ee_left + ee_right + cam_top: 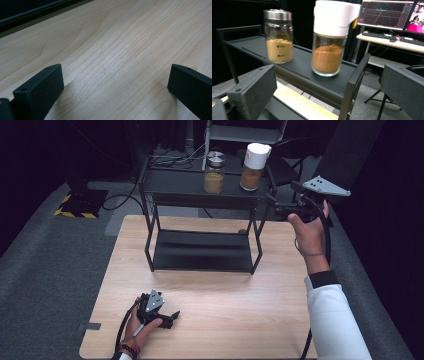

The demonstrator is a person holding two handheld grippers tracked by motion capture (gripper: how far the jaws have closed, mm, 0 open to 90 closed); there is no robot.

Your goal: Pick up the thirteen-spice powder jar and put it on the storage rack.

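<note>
My right gripper, jaws wide, sits at 3 o'clock of the white-capped jar on the rack. Left gripper wide, resting on table.

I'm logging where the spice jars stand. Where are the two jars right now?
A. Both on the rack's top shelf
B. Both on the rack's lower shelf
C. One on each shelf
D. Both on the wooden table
A: the metal-lidded jar and the white-capped jar stand side by side on the black rack's top shelf.
</note>
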